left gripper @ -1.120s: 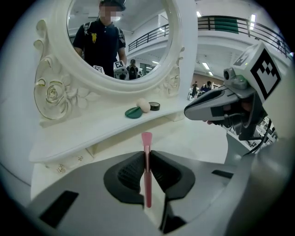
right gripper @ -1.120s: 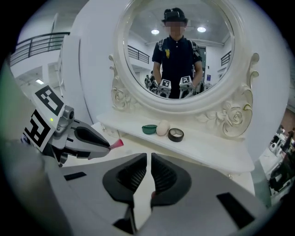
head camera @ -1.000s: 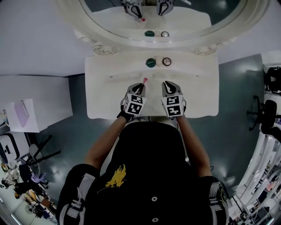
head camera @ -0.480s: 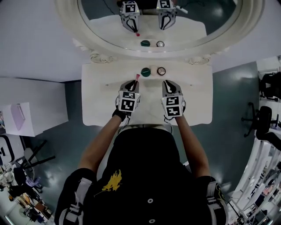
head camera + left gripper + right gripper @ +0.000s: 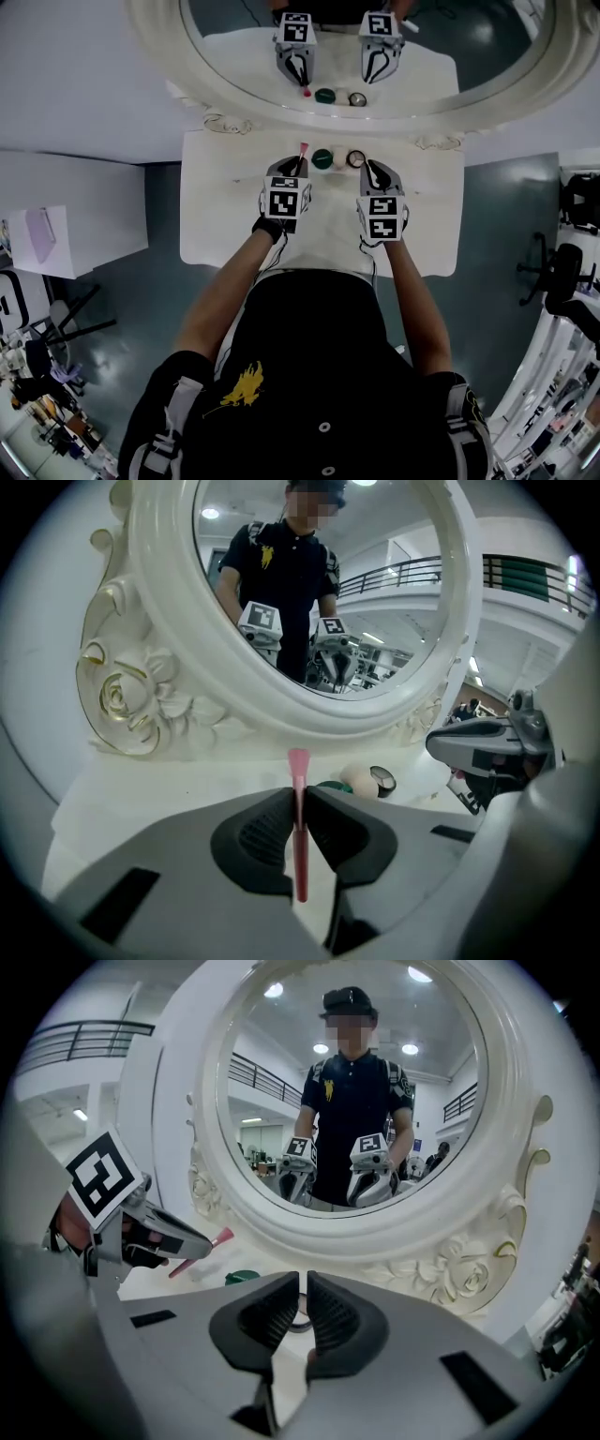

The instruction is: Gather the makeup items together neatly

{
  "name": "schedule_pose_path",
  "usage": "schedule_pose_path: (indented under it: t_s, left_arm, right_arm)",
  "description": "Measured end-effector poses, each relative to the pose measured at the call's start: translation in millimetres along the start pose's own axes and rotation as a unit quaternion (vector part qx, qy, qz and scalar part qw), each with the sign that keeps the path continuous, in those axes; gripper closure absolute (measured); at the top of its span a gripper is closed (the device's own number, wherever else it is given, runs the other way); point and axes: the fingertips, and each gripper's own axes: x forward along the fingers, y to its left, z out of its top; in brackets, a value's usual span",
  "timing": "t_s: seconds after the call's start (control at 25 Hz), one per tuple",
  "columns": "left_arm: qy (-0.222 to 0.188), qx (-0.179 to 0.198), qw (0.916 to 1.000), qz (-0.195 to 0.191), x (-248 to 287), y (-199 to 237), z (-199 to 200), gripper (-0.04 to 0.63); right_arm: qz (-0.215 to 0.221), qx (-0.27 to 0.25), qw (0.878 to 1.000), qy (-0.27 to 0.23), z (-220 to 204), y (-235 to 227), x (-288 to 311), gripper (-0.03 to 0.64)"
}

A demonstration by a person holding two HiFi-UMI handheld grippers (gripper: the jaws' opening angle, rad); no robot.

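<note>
My left gripper (image 5: 299,169) is shut on a thin pink makeup stick (image 5: 303,150), whose flared tip pokes out past the jaws toward the mirror. In the left gripper view the pink stick (image 5: 299,841) stands upright between the pads (image 5: 267,832). Just beyond it on the white vanity top (image 5: 225,206) sit a green jar (image 5: 322,158), a beige egg-shaped sponge (image 5: 359,780) and a small round compact (image 5: 355,159). My right gripper (image 5: 371,172) hovers just short of the compact, its jaws shut with nothing between them (image 5: 302,1312). The green jar (image 5: 242,1278) also shows in the right gripper view.
A large oval mirror with an ornate white frame (image 5: 192,70) stands at the back of the vanity and reflects both grippers and the person. The vanity's front edge lies against the person's body. Dark floor surrounds the table; a white cabinet (image 5: 66,216) stands to the left.
Both grippers have moved forward over the vanity toward the mirror and the items. The left one rolled, so the pink stick now points straight toward the mirror beside the green jar.
</note>
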Motion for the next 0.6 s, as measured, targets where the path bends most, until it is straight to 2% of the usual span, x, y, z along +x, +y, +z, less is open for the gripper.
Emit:
schedule_pose_path:
  t_s: [0.36,0.6]
  left_arm:
    - [0.02,-0.057,0.9982,0.004,32.5,1.0,0.5,0.54]
    - [0.033,-0.079,0.9963,0.01,50.0,2.7,0.3,0.539]
  right_arm:
    - [0.008,0.007,1.0,0.011,-7.6,-12.4,22.4,0.575]
    - [0.008,0.019,1.0,0.019,-11.8,-25.9,36.6,0.575]
